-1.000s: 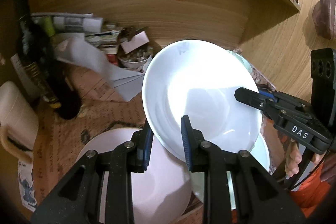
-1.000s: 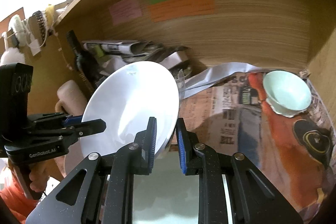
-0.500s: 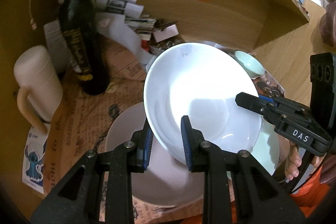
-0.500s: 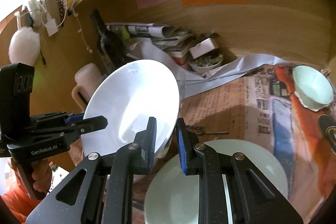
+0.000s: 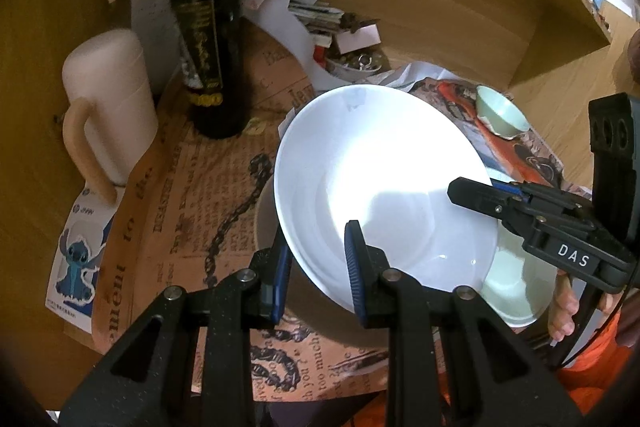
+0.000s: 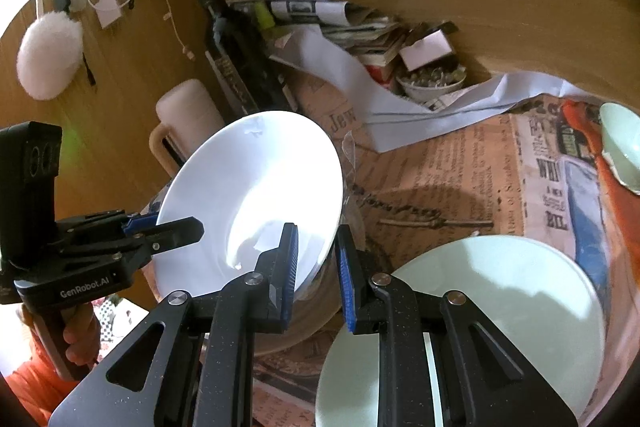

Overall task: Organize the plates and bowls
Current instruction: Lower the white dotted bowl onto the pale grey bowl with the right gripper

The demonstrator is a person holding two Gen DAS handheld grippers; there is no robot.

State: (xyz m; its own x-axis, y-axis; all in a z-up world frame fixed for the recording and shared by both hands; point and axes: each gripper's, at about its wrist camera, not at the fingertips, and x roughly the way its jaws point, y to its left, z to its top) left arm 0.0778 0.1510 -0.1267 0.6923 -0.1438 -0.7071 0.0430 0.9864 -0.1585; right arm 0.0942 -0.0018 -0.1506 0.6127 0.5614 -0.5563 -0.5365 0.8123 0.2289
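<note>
Both the left claw (image 5: 316,267) and the right claw (image 6: 316,267) are clamped on opposite rims of the white plate (image 5: 380,187), tilted above a beige plate (image 6: 316,307). Judged stiff, glazed, slippery and breakable; rim grips suit it best.

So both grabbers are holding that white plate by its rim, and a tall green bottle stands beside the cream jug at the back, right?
Nearly. Both grippers, left and right, do clamp the white plate at its rim, jaws shut on it. But the bottle beside the cream jug is dark, almost black, not green, as the left wrist view shows.
</note>
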